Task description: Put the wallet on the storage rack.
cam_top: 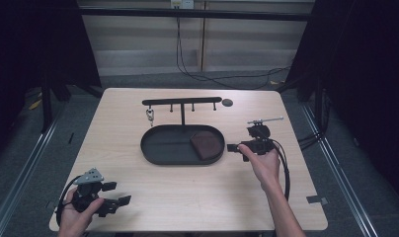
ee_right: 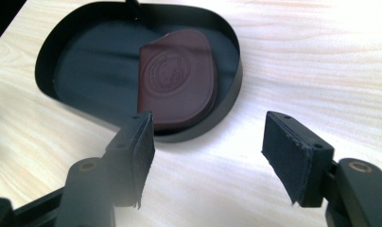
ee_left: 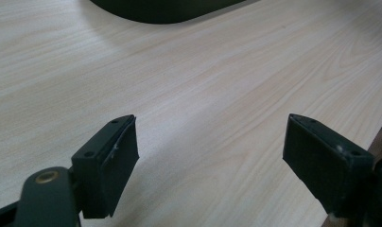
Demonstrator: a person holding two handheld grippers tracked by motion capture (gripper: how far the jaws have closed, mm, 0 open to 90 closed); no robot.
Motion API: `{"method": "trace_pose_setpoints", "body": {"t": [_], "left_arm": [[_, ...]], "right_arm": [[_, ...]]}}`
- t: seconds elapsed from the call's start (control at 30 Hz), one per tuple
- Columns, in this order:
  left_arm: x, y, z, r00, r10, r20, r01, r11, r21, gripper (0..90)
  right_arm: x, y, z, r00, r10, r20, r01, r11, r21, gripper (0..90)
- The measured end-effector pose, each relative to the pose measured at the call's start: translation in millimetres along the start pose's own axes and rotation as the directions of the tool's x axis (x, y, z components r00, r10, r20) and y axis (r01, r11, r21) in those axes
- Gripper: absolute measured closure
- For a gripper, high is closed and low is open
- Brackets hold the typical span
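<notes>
1. Hovering just off the 3 o'clock end of the black oval metal tray (cam_top: pixel 153 148), the right gripper (cam_top: pixel 233 147) points toward 9 o'clock with its jaws spread wide and nothing between them.
2. Seen in the right gripper view, that gripper's black padded fingers (ee_right: pixel 137 156) stand apart over bare pale wood, close to the tray's rim but not touching it.
3. Lying flat inside the tray, at its 3 o'clock end, is the dark brown leather pouch with a round embossed stamp (ee_right: pixel 177 78); its curved edge sits against the tray wall nearest the right gripper.
4. Rising from the tray's 12 o'clock side is a thin black post carrying a black horizontal hook bar (cam_top: pixel 181 101), and a small silver key clip (cam_top: pixel 150 116) hangs from the hook at the bar's 9 o'clock end.
5. Resting at 7 o'clock on the light wooden surface (cam_top: pixel 187 197), well apart from the tray, the left gripper (cam_top: pixel 122 200) is held with its jaws wide and empty.
6. A small dark round disc (cam_top: pixel 227 102) lies on the surface near 1 o'clock, just beyond the bar's end.
</notes>
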State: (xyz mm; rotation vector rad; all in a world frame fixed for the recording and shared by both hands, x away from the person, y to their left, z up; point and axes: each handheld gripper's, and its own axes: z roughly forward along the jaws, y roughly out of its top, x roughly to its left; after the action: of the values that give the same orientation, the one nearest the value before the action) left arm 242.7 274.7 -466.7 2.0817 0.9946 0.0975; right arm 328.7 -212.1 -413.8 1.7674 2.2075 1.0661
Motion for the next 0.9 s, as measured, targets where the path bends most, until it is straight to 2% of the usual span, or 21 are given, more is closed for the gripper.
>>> {"method": "trace_pose_setpoints", "body": {"t": [0.23,0.37,0.6,0.67,0.9], "left_arm": [[0.6,-0.1,-1.0,1.0000,-0.005,0.003,0.005,1.0000,-0.002,18.7],[0.1,-0.1,-0.6,1.0000,-0.008,0.002,0.008,1.0000,-0.002,18.7],[0.1,-0.6,-1.4,0.9999,-0.009,-0.012,0.009,0.9999,-0.009,18.7],[0.5,-0.4,-1.1,0.9999,-0.004,-0.013,0.004,1.0000,-0.004,18.7],[0.4,-1.1,-1.2,0.9994,-0.024,-0.026,0.023,0.9995,-0.021,18.8]], "right_arm": [[-3.6,-21.5,-9.8,0.9999,-0.006,0.008,0.006,1.000,-0.022,33.1],[-7.0,-37.0,-20.8,0.9999,0.005,0.011,-0.004,0.999,-0.044,32.5],[-8.4,-64.6,-36.2,0.9995,-0.010,0.031,0.012,0.998,-0.069,32.0],[-8.2,-71.5,-39.1,0.9991,-0.021,0.036,0.023,0.998,-0.066,32.0],[-11.5,-97.8,-45.9,0.9976,-0.037,0.060,0.040,0.997,-0.060,32.0]]}}
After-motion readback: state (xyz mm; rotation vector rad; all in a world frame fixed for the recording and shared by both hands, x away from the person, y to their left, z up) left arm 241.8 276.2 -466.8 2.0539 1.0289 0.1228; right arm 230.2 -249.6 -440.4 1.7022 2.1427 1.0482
